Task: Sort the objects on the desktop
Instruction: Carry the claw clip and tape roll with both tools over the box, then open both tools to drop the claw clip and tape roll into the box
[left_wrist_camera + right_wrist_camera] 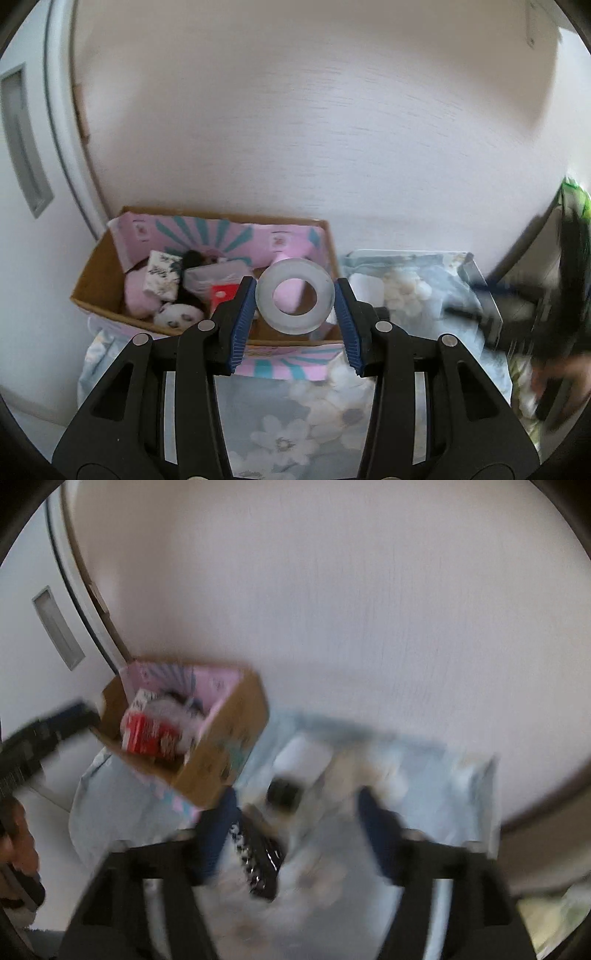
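Note:
My left gripper [295, 299] is shut on a clear tape roll [295, 295], held upright over the near right corner of a cardboard box [96, 273]. The box holds a pink soft item [138, 297], a floral packet [162, 277], a red pack [221, 295] and a panda-like toy [179, 315]. The right wrist view is blurred by motion. My right gripper [299, 823] is open above the floral cloth, with a black spiral-edged object [260, 864] between its fingers and a small dark object [284, 794] ahead. The box [229, 746] sits to its far left.
A pale blue floral cloth [288, 424] covers the table. A white wall [295, 129] rises close behind. A white card [365, 290] lies right of the box. The right gripper shows blurred at the right edge [517, 306]; the left gripper shows at the left edge [44, 731].

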A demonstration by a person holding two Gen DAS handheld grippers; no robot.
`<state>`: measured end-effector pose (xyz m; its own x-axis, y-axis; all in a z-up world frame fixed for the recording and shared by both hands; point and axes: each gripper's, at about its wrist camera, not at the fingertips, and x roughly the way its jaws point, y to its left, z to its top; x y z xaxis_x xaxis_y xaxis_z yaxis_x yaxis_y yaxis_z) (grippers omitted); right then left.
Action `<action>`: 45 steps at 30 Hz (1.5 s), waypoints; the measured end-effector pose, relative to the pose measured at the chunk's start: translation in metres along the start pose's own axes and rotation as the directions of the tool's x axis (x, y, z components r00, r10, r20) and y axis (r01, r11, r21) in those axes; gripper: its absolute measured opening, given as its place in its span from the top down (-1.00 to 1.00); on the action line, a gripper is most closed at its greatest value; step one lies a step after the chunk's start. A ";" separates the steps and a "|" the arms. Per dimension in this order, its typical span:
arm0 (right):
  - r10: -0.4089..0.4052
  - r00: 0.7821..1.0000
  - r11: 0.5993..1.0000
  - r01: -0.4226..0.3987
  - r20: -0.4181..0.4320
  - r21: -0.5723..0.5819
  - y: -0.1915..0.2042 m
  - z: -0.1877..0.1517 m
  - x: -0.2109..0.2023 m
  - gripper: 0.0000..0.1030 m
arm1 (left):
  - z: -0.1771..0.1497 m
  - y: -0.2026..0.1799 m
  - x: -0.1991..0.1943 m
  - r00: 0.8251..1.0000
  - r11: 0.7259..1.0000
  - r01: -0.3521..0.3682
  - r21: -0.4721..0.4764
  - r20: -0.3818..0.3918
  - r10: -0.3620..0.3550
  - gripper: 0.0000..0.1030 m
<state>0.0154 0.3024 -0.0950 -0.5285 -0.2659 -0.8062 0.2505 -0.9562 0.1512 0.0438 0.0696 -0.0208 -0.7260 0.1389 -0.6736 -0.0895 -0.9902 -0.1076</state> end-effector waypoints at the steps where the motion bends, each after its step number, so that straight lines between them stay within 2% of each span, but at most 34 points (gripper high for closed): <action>1: 0.009 1.000 1.000 -0.008 -0.028 0.023 0.002 -0.011 0.011 -0.34 | 0.001 0.004 0.000 1.000 1.000 -0.004 -0.006 -0.003 0.004 0.23; 5: -0.009 0.988 0.999 0.016 -0.152 0.042 0.017 -0.040 0.056 -0.34 | 0.003 0.024 0.004 1.000 1.000 -0.012 -0.024 -0.023 0.012 0.23; 8: -0.003 0.983 1.000 0.008 -0.182 0.026 0.024 -0.045 0.076 -0.34 | 0.003 0.034 0.006 0.999 1.000 -0.018 -0.014 -0.036 0.017 0.23; 13: -0.015 0.977 0.997 -0.001 -0.212 -0.071 0.040 -0.041 0.104 -0.34 | 0.000 0.048 0.010 0.998 1.000 -0.025 -0.019 -0.052 0.024 0.23; 14: -0.015 0.977 0.996 -0.004 -0.213 -0.089 0.042 -0.040 0.107 -0.23 | -0.001 0.051 0.010 0.998 0.999 -0.025 -0.020 -0.055 0.024 0.23; 15: -0.026 0.977 0.993 0.000 -0.214 -0.120 0.047 -0.040 0.111 0.01 | -0.001 0.054 0.011 0.998 0.999 -0.029 -0.017 -0.059 0.028 0.23; 17: -0.047 0.975 0.986 0.010 -0.218 -0.165 0.053 -0.038 0.114 0.02 | 0.000 0.059 0.013 0.997 0.999 -0.033 -0.015 -0.066 0.032 0.23; 20: -0.054 0.975 0.985 0.017 -0.214 -0.170 0.054 -0.035 0.104 0.02 | 0.006 0.071 0.013 0.997 0.999 -0.034 -0.020 -0.068 0.033 0.23; 24: -0.061 0.987 0.989 0.040 -0.152 -0.140 0.051 -0.010 0.055 0.02 | 0.026 0.089 0.009 0.999 1.000 -0.027 0.004 -0.044 0.027 0.23; 27: -0.065 0.993 0.983 0.047 -0.094 -0.180 0.061 0.024 0.023 0.02 | 0.048 0.105 0.010 0.999 1.000 -0.010 0.018 -0.036 0.011 0.23; 30: -0.030 0.998 0.970 0.017 -0.049 -0.243 0.085 0.063 0.007 0.02 | 0.066 0.120 0.016 0.999 0.999 -0.004 0.040 -0.045 0.006 0.23; 33: 0.008 0.999 0.955 -0.022 -0.049 -0.296 0.108 0.097 0.016 0.02 | 0.078 0.133 0.026 0.998 0.998 -0.010 0.066 -0.068 0.014 0.23; 36: 0.017 0.997 0.936 -0.041 -0.072 -0.351 0.131 0.115 0.036 0.02 | 0.083 0.144 0.040 0.996 0.996 -0.003 0.088 -0.094 0.012 0.23; 38: 0.050 0.993 0.932 -0.086 -0.109 -0.353 0.143 0.124 0.057 0.02 | 0.082 0.151 0.051 0.993 0.995 -0.004 0.104 -0.118 0.016 0.23; 45: 0.079 0.980 0.935 -0.137 -0.185 -0.327 0.163 0.127 0.094 0.00 | 0.076 0.172 0.070 0.988 0.997 0.013 0.071 -0.156 -0.002 0.23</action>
<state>-0.0966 0.1059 -0.0733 -0.3482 -0.3133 -0.8835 0.5721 -0.8176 0.0645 -0.0737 -0.0924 -0.0309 -0.6107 0.1417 -0.7791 -0.1471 -0.9870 -0.0642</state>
